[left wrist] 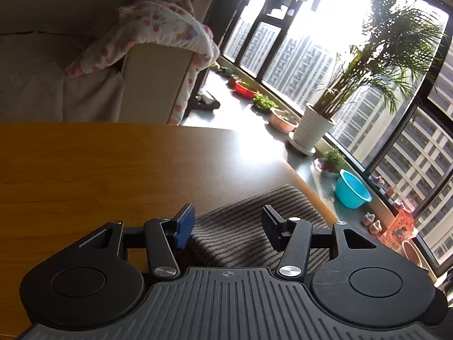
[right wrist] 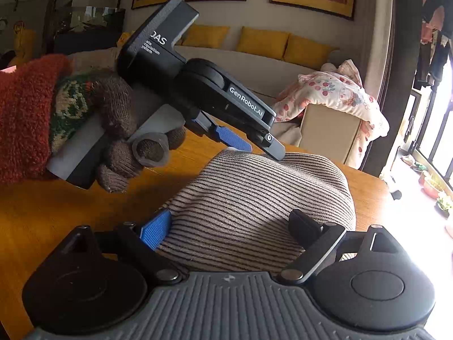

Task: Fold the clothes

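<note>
A brown-and-beige striped garment (right wrist: 254, 192) lies folded in a rounded bundle on the wooden table (right wrist: 42, 212). My right gripper (right wrist: 230, 226) is open, its fingers spread over the bundle's near edge with cloth showing between them. In the right wrist view my left gripper (right wrist: 253, 146), held by a gloved hand (right wrist: 113, 113), is open with its tips down at the bundle's far edge. The left wrist view shows the left gripper (left wrist: 229, 226) open above the striped garment (left wrist: 249, 212), close to the table's right edge.
A sofa arm draped with a floral blanket (left wrist: 170, 34) stands beyond the table (left wrist: 99, 164). Along the window sill sit a potted palm (left wrist: 314, 124), small plant pots and a blue basin (left wrist: 351, 189). Yellow cushions (right wrist: 260, 42) line the sofa back.
</note>
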`<action>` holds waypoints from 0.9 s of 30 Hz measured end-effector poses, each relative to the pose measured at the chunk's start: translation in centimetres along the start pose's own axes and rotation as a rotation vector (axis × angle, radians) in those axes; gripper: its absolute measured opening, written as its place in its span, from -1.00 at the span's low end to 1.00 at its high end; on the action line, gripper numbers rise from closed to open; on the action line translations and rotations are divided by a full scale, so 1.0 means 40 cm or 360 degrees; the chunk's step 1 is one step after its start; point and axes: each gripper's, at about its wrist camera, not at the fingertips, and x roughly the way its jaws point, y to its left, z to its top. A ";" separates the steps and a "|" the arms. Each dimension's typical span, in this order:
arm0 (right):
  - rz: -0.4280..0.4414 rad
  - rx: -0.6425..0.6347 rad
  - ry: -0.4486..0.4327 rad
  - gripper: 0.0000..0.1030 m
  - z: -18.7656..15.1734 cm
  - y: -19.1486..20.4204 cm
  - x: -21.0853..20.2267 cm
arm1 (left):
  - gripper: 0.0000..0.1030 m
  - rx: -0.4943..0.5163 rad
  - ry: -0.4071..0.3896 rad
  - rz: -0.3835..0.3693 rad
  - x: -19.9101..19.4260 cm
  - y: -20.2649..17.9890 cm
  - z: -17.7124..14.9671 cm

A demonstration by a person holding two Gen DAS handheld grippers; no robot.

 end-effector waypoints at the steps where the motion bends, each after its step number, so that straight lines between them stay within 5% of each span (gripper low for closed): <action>1: -0.0005 -0.0005 0.0000 0.76 -0.002 0.002 0.001 | 0.16 0.0000 -0.0024 -0.0027 -0.025 -0.013 -0.001; 6: 0.0014 0.0026 -0.0020 0.80 -0.008 0.004 0.000 | 0.25 -0.0160 0.0018 -0.0379 -0.093 -0.051 -0.074; 13: 0.0424 0.0442 -0.0006 0.82 -0.001 -0.188 -0.085 | 0.15 -0.0285 0.0103 -0.0361 -0.045 0.014 -0.112; 16: 0.0398 0.0741 0.0011 0.82 0.010 -0.326 -0.071 | 0.15 -0.0204 0.0106 -0.0338 -0.033 0.003 -0.115; 21: 0.0297 0.1100 0.0052 0.70 0.023 -0.493 0.076 | 0.15 -0.0175 0.0102 -0.0350 -0.036 0.010 -0.124; 25: 0.0452 0.1238 0.0268 0.70 0.017 -0.522 0.255 | 0.15 -0.0163 0.0115 -0.0347 -0.040 0.016 -0.128; 27: 0.0527 0.1237 0.0336 0.47 0.025 -0.499 0.302 | 0.15 -0.0157 0.0121 -0.0340 -0.040 0.018 -0.129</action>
